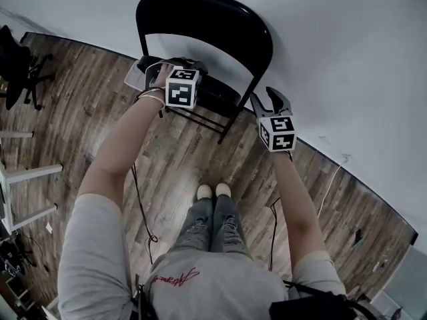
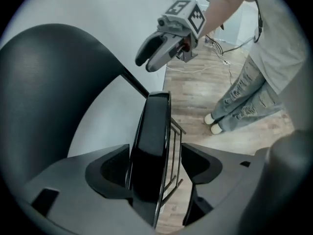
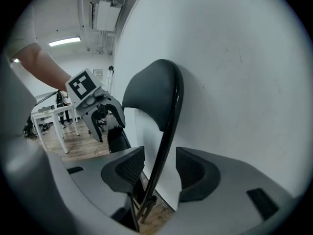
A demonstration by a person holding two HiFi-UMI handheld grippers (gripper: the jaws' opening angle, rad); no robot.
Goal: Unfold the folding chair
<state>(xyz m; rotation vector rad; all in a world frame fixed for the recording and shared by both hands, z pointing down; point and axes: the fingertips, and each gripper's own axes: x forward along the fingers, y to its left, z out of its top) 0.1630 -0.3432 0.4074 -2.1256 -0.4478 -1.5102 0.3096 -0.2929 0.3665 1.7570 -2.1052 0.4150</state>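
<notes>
- The left tool (image 2: 157, 168) points steeply down with its jaws wide. The folded seat (image 2: 151, 131) of the folding chair (image 1: 207, 25) stands edge-on between them, lying close along one jaw with a clear gap to the other, so it is not clamped.
- The right tool (image 3: 160, 168) is also wide open. The thin frame tube (image 3: 165, 141) runs up between its jaws with a gap on either side.
- Just beyond the right tool's jaws, the tube curves up into the backrest (image 3: 151, 89).
- The chair looks like painted metal: stiff, moderately heavy, and smooth enough to slip in a loose grip. The glossy seat panel looks the slicker of the two.
- Good holds are likely the seat's free edge, which sits in the left tool, and the side tube in the right tool. Closing firmly should keep either from sliding.
- Past both tools, the folded chair leans nearly flat against the white wall (image 1: 333, 59), with its feet on the wood floor (image 1: 180, 165). It may scrape or skid as the seat swings down.
</notes>
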